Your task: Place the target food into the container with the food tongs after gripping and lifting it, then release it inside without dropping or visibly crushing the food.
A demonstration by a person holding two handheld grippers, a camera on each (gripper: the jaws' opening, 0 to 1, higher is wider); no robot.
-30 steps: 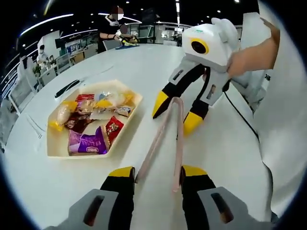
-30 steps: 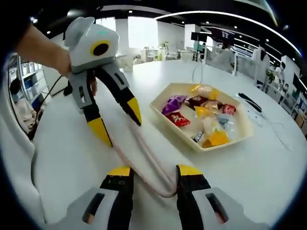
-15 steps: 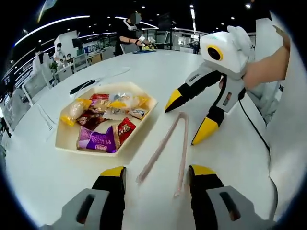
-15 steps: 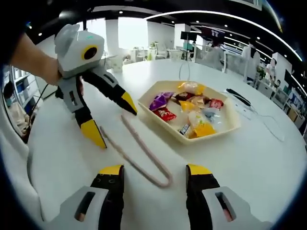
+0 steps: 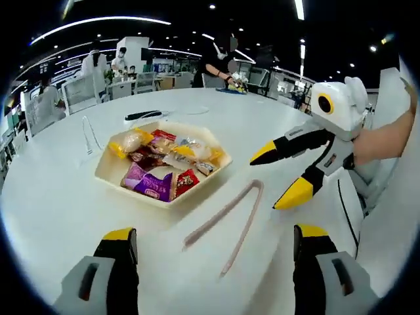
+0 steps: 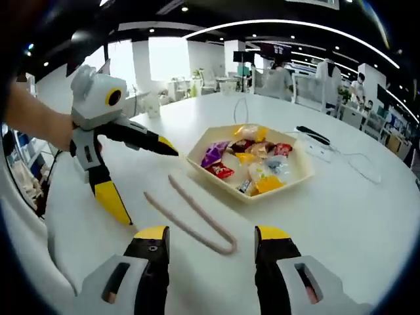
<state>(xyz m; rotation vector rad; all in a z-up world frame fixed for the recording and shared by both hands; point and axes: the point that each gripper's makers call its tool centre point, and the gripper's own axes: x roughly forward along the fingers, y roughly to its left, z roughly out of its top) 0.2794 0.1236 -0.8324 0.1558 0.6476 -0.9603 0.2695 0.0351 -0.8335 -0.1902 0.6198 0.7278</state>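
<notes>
Pink food tongs lying flat on white desk beside snack-filled tray, between left hand-held gripper and right hand-held gripper, both spread wide, empty, apparently poised for pickup.

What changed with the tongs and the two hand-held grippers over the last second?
Both hand-held grippers let go of the pink tongs and backed away. A second ago the left hand-held gripper bracketed the tong tips and the right hand-held gripper the bend; now both are wide open and the tongs lie free on the white table. The tray of wrapped snacks stayed put.
</notes>
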